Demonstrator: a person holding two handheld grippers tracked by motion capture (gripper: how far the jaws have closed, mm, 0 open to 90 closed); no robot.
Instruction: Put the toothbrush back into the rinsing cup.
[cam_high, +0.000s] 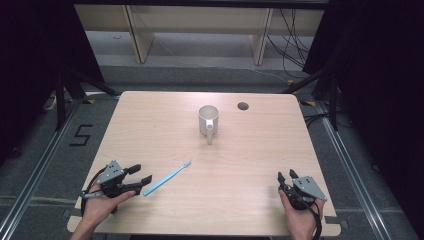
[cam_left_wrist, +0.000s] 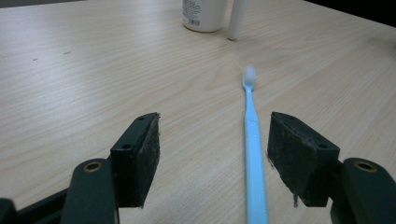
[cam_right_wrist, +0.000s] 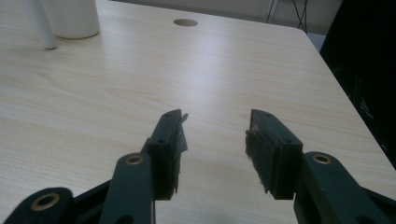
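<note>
1. Two claws low over the counter (cam_high: 150, 125), both near its front edge, well apart from each other.
2. Left claw (cam_high: 140, 178) at the front-left corner, held in a hand (cam_high: 100, 205), jaws pointing toward the right and slightly away. Jaws spread wide, nothing pinched.
3. Light-blue toothbrush (cam_high: 166, 178) flat on the counter just beside the left claw, lying on a diagonal: handle end near the claw tips, white bristle head (cam_high: 187, 163) farther off toward the counter's middle.
4. From the left gripper view: toothbrush (cam_left_wrist: 252, 140) running lengthwise through the gap between the spread jaws, closer to the right-hand jaw than to the other. No pad contact visible on either side; near end of the handle blurred.
5. Right claw (cam_high: 287, 177) at the front-right, held in the other hand (cam_high: 300, 215), pointing away and a little leftward. Jaws parted with bare counter between them in the right gripper view (cam_right_wrist: 215, 140); nothing gripped.
6. White mug (cam_high: 208, 121) upright past the middle of the counter, handle turned toward the front edge. Well apart from toothbrush and both claws.
7. Round cable hole (cam_high: 243, 106) in the counter top just to the right of the mug, near the far edge.
8. Black cables trailing from both claws over the front edge.
</note>
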